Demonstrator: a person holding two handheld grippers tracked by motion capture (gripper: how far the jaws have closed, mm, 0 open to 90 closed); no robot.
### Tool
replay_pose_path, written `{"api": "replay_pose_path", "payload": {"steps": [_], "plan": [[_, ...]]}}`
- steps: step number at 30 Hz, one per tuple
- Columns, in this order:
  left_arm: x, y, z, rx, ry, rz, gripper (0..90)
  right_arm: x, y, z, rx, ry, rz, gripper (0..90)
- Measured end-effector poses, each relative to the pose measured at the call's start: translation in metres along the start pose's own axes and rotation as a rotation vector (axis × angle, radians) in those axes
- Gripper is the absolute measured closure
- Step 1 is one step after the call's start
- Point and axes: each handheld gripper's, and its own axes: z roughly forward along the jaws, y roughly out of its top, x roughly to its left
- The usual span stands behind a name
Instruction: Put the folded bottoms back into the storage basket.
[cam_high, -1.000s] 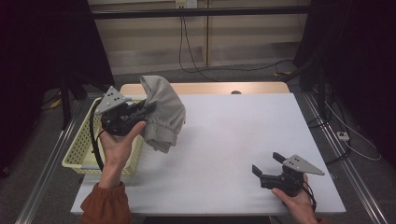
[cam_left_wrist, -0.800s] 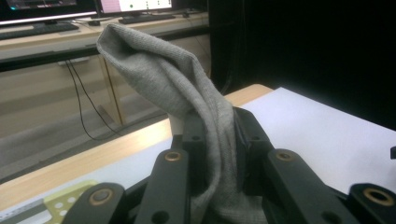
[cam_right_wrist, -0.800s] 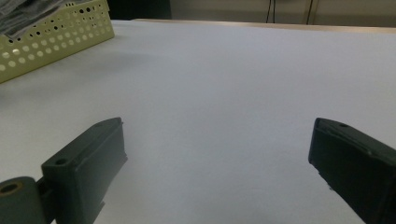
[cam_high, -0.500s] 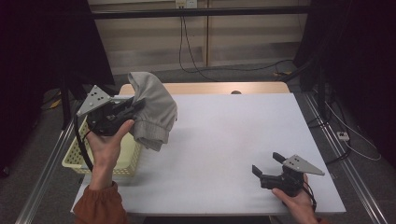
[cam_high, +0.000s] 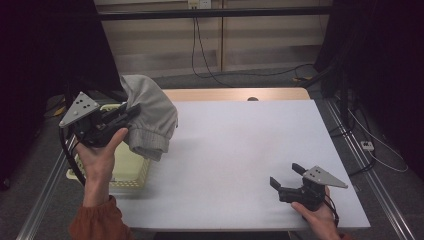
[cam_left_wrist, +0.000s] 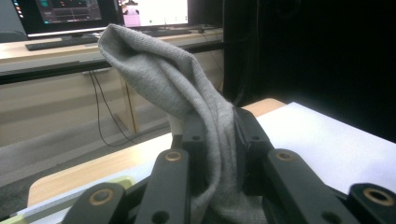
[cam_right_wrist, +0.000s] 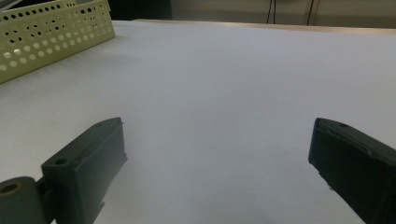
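Left tool (cam_high: 122, 116) clamps a grey garment (cam_high: 150, 117) aloft above the yellow basket (cam_high: 131, 167) — right tool (cam_high: 290, 181) rests wide open, empty, on the white surface (cam_high: 240, 145).

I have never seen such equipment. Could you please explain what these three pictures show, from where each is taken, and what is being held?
A person sits at a white table and holds a hand tool with two black jaws in each hand. The high view looks down from above. The other two pictures come from small cameras riding on each tool.

The left gripper is shut on a grey cloth, lifted above a pale yellow basket at the table's left edge; its own camera shows the cloth pinched between the jaws. The right gripper rests near the table's front right, jaws open, holding nothing.
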Motion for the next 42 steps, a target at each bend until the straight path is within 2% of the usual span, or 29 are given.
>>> {"api": "replay_pose_path", "payload": {"steps": [19,24,32,38,42], "plan": [[0.020,-0.001,-0.020,-0.010,0.041,-0.034,76.9,0.000,0.000,0.000,-0.002,0.003,0.004,3.3],[0.025,-0.002,-0.026,-0.029,0.062,-0.025,76.9,0.000,0.000,0.000,0.001,0.003,0.000,3.3],[0.040,-0.010,-0.025,-0.003,0.110,-0.051,76.9,0.000,0.000,0.000,0.002,0.003,0.003,3.3],[0.049,-0.016,-0.024,0.023,0.129,-0.063,76.9,0.000,0.000,0.000,0.001,0.003,0.001,3.3],[0.055,-0.020,-0.023,0.046,0.119,-0.076,76.9,0.001,0.000,0.001,0.002,0.004,-0.001,3.3]]}}
